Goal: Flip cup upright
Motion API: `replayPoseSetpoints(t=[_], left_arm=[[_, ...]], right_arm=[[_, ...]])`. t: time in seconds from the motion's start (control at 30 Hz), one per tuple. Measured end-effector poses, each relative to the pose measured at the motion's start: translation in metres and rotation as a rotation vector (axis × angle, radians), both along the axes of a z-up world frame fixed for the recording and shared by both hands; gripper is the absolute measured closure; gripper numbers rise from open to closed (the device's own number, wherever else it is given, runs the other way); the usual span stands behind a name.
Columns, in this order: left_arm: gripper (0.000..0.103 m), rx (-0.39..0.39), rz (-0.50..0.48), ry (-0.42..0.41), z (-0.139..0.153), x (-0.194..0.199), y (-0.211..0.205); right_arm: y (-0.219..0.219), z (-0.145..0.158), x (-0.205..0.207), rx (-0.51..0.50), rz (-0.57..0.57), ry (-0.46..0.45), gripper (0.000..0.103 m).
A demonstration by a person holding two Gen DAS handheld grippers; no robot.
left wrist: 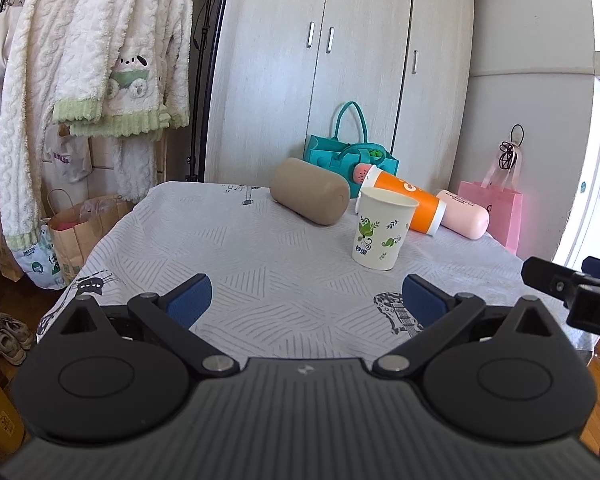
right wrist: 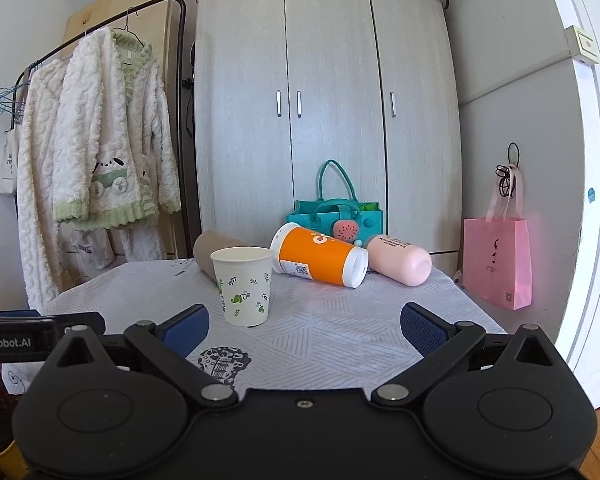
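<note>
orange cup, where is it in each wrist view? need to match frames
Left wrist: the orange cup lies on its side at right of centre, behind the upright paper cup.
Right wrist: the orange cup lies at centre, just right of the paper cup.
Shared landmark: the teal bag stands right behind it in both.

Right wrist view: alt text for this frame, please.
A leaf-print paper cup stands upright on a patterned table, ahead of the open right hand-held gripper. Behind it lie orange, pink and tan cups on their sides.
</note>
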State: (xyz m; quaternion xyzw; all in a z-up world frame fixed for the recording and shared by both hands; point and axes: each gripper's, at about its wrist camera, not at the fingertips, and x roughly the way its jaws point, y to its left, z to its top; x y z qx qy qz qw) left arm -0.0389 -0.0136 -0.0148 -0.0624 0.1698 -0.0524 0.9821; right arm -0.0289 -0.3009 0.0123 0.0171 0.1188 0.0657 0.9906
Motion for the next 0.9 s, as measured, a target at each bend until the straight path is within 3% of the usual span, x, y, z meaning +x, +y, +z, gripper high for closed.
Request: replayPoseSetpoints(t=[0.37, 0.9], left_arm=[[0.0, 0.046, 0.002, -0.072, -0.003, -0.005, -0.001], [0.0, 0.055, -0.026, -0.071, 0.004, 0.003, -0.004]], right_arm=[[-0.011, -0.003, 0.002, 0.071, -0.038, -0.017, 0.0], [-0.004, -0.008, 0.001, 0.017, -0.098, -0.038, 0.0]])
